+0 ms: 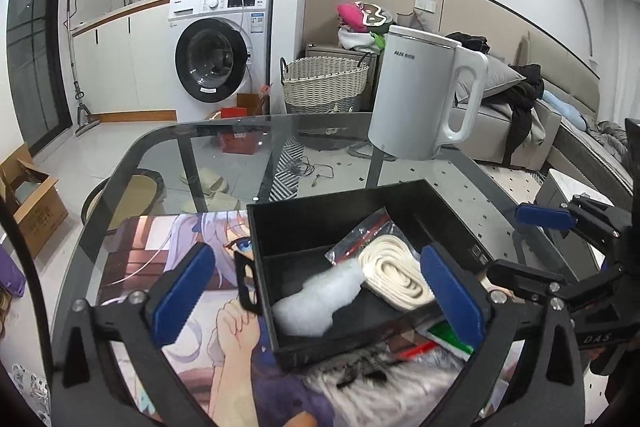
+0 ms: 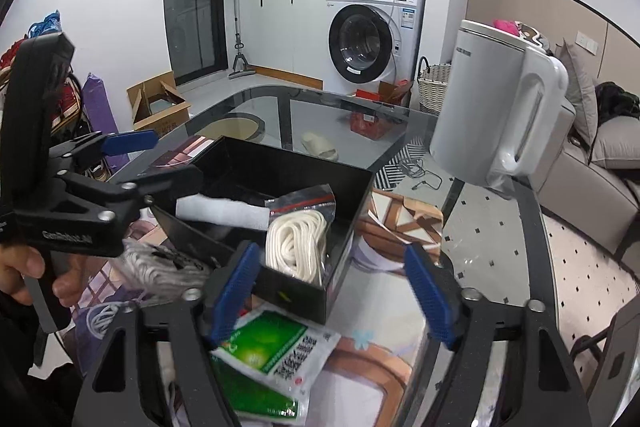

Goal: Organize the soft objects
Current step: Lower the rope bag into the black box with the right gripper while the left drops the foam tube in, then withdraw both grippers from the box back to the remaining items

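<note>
Your left gripper (image 1: 320, 291) has its blue-padded fingers spread wide and empty over the open black rectangular box (image 1: 276, 223); your right gripper (image 2: 332, 295) is parted too, gripping nothing. Inside the box lie a white fluffy wad (image 1: 316, 303) and a bagged coil of cream rope (image 2: 296, 243). Just outside, a green-and-white packet (image 2: 272, 347) rests on the printed mat (image 1: 180, 235)

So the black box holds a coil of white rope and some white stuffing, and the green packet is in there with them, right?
Not quite. The black box does hold the white rope and the white stuffing, but the green packet lies outside it, on the mat in front of the box. The right wrist view shows this.
</note>
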A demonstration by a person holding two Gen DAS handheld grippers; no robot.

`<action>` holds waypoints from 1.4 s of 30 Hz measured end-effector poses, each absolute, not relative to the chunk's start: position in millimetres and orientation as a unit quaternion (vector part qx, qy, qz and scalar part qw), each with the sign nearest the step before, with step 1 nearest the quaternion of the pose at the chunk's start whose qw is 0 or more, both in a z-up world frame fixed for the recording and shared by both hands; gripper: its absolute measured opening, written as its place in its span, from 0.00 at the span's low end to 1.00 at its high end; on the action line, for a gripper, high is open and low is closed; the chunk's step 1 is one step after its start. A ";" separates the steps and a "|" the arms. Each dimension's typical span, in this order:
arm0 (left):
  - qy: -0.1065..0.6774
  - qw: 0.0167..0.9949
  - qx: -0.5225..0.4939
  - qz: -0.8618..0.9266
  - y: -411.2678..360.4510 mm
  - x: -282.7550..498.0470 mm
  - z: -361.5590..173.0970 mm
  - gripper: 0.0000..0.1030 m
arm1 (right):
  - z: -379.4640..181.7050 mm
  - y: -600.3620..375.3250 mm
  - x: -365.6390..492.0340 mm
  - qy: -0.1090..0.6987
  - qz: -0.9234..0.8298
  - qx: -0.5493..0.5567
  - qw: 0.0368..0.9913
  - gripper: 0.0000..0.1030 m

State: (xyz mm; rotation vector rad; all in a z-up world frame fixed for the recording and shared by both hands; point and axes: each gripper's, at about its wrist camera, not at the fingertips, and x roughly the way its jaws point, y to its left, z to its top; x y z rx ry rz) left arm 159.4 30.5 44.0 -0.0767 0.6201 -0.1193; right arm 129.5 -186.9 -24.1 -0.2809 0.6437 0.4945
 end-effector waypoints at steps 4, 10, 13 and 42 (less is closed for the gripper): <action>0.306 0.949 -0.042 -0.058 37.4 139.7 47.5 1.00 | -24.8 -194.2 119.3 0.320 0.241 -0.124 0.908 0.92; 0.304 0.949 -0.055 -0.055 47.2 109.6 50.3 1.00 | -34.4 -201.1 102.5 0.341 0.252 -0.100 0.900 1.00; 0.306 0.949 -0.050 -0.054 46.4 100.0 49.9 1.00 | -39.1 -202.6 96.9 0.349 0.255 -0.093 0.897 1.00; 0.344 0.935 -0.033 -0.076 43.3 61.0 15.7 1.00 | -87.3 -204.9 82.8 0.416 0.271 -0.071 0.865 1.00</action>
